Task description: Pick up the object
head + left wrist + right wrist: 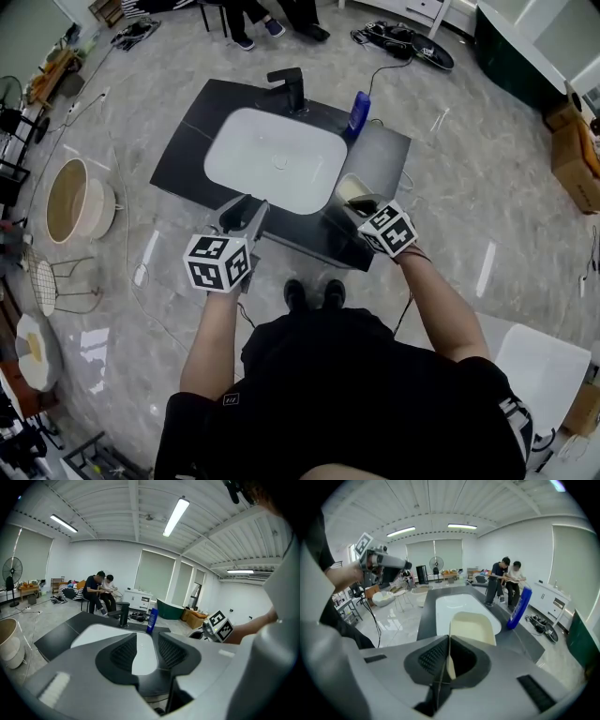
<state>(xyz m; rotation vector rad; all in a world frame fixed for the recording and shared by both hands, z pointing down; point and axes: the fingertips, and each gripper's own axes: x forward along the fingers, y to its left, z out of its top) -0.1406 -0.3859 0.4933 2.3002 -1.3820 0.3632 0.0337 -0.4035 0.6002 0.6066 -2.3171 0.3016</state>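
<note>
A cream-coloured cup [349,190] stands on the black counter [380,155] just right of the white sink basin [277,159]. My right gripper [361,208] is shut on the cup's near wall. In the right gripper view the thin rim [449,663] runs pinched between the two pads, and the cup's open mouth [472,626] lies just beyond. My left gripper [246,216] hovers over the sink's front edge with its jaws apart. In the left gripper view only the basin shows through the gap of the left gripper [146,651].
A black faucet [291,89] rises behind the basin and a blue bottle [359,112] stands at the counter's back right. Round basins [75,199] and a wire stool [56,281] sit on the floor at left. Two people sit beyond the counter [101,592].
</note>
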